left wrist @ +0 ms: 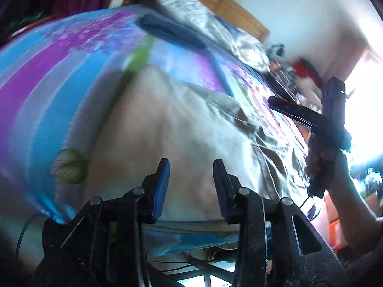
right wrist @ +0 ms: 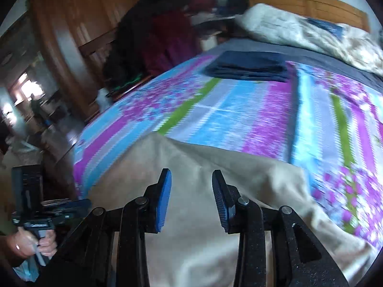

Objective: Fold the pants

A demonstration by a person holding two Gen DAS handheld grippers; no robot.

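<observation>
While spread on the bedsheet (right wrist: 239, 119), beige pants (right wrist: 203, 215), folded navy garment (right wrist: 249, 68).

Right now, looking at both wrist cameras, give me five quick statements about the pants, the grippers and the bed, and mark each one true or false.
1. The beige pants lie on a bedspread striped in blue, purple and green. True.
2. The right gripper is shut on the pants. False: its jaws stand open with nothing clamped between them.
3. The left gripper is open above the pants. True.
4. A folded dark blue garment lies farther up the bed, apart from the pants. True.
5. The folded garment is stacked on top of the pants. False: it sits on the bedspread, with bare striped cloth between it and them.
</observation>
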